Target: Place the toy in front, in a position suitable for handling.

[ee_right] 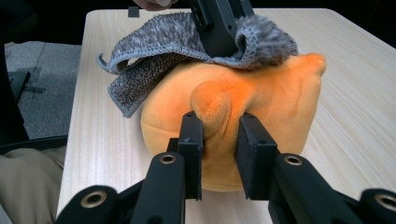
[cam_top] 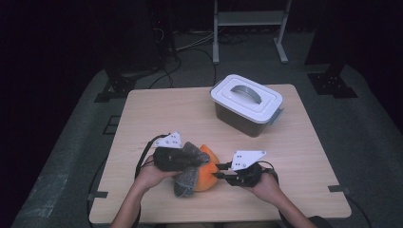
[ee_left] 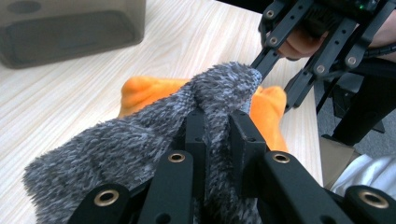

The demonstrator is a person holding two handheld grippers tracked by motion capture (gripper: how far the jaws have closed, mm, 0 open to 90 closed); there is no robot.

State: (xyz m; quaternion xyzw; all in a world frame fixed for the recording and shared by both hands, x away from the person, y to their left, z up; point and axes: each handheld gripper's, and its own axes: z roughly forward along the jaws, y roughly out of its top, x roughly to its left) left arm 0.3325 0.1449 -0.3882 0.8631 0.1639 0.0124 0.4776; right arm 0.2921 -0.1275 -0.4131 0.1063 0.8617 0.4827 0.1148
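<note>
Left fingers [ee_left: 243,140] pinch grey cloth [ee_left: 140,140]; right fingers [ee_right: 254,154] pinch orange plush [ee_right: 261,107].

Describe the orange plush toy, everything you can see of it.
The orange plush toy is a soft, rounded, fuzzy lump lying on the wooden table near its front edge. A grey fluffy cloth drapes over its top, pinched by the left gripper. The right gripper squeezes a bulging fold of its plush between its jaws.
</note>
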